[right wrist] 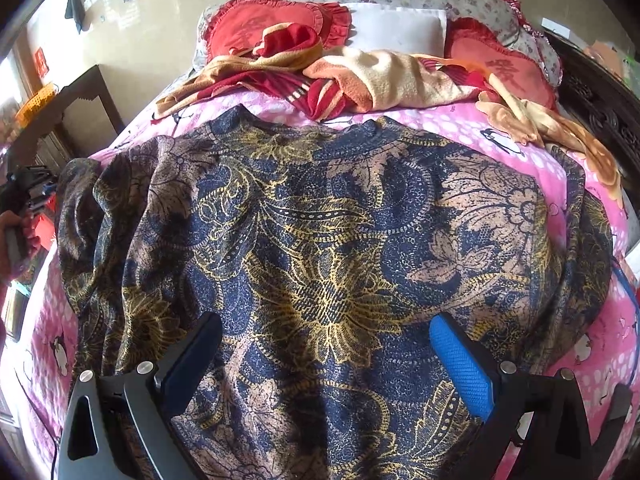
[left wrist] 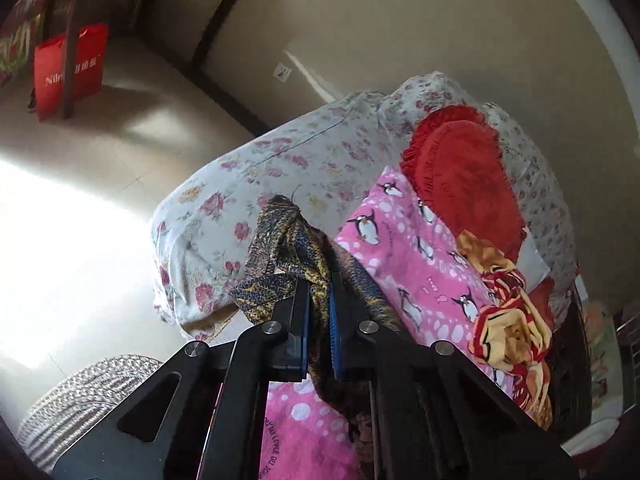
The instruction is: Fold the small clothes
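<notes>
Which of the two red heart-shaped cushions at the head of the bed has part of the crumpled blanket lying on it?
The left red heart cushion: a red-and-tan fold of the crumpled blanket overlaps its lower edge. The right red heart cushion shows its face uncovered.

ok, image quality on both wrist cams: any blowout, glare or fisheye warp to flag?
Left wrist: floor at left blown out to white by sunlight; wall lines bow from fisheye; left gripper and pinched patterned garment stay sharp. Right wrist: garment evenly lit and bulges barrel-like; glare on the glossy wall; right gripper fingers clear.
</notes>
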A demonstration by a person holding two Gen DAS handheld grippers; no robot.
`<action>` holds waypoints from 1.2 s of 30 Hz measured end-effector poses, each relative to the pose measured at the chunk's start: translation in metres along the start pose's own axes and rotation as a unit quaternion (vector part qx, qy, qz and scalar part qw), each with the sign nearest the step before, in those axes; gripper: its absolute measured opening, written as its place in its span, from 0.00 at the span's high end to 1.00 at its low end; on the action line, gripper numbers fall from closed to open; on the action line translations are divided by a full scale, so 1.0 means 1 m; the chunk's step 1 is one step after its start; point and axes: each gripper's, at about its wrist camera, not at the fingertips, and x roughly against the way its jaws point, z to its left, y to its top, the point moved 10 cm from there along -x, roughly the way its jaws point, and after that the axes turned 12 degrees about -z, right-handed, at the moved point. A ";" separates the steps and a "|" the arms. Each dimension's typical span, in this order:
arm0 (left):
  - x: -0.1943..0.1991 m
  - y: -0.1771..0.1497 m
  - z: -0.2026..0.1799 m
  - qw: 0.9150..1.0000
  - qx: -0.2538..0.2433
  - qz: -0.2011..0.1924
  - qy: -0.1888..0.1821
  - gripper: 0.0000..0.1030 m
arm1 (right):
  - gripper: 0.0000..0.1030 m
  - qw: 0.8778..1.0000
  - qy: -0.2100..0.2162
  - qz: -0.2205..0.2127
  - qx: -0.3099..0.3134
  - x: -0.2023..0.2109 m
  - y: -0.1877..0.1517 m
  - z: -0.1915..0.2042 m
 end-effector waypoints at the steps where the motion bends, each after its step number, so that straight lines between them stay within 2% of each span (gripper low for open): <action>1: 0.008 0.005 -0.005 1.000 -0.011 -0.004 -0.005 0.94 | 0.00 1.000 0.001 -0.002 -0.003 0.002 0.000 -0.001; 5: 0.047 0.012 -0.042 0.998 -0.053 -0.009 -0.044 0.94 | 0.00 1.000 0.009 -0.007 -0.016 0.009 0.000 -0.002; 10: 0.111 0.019 -0.110 0.987 -0.121 -0.029 -0.106 0.95 | 0.00 0.999 0.012 -0.024 -0.017 0.026 0.005 -0.005; 14: 0.161 0.013 -0.182 0.970 -0.171 -0.033 -0.171 0.95 | 0.00 0.999 0.011 -0.037 -0.022 0.039 0.007 -0.013; 16: 0.183 -0.004 -0.225 0.957 -0.204 -0.027 -0.206 0.95 | 0.00 0.999 0.008 -0.040 -0.028 0.043 0.007 -0.018; 21: 0.217 -0.079 -0.317 0.922 -0.254 0.017 -0.291 0.95 | 0.00 0.998 0.007 -0.052 -0.046 0.057 0.005 -0.031; 23: 0.223 -0.121 -0.352 0.908 -0.257 0.049 -0.328 0.95 | 0.00 0.997 -0.001 -0.055 -0.045 0.063 0.004 -0.039; 26: 0.221 -0.190 -0.393 0.889 -0.268 0.093 -0.361 0.95 | 0.00 0.997 -0.016 -0.060 -0.050 0.071 0.003 -0.055; 29: 0.210 -0.257 -0.414 0.880 -0.261 0.136 -0.372 0.95 | 0.00 0.995 -0.029 -0.064 -0.068 0.079 0.000 -0.077; 31: 0.200 -0.298 -0.419 0.883 -0.265 0.143 -0.360 0.94 | 0.00 0.994 -0.041 -0.062 -0.084 0.083 -0.004 -0.096; 33: 0.187 -0.335 -0.417 0.884 -0.278 0.164 -0.340 0.87 | 0.00 0.993 -0.050 -0.058 -0.095 0.085 -0.009 -0.109; 35: 0.181 -0.361 -0.410 0.878 -0.294 0.192 -0.326 0.74 | 0.00 0.992 -0.058 -0.051 -0.101 0.086 -0.015 -0.121; 36: 0.178 -0.363 -0.402 0.876 -0.304 0.197 -0.319 0.69 | 0.00 0.992 -0.060 -0.048 -0.101 0.087 -0.017 -0.124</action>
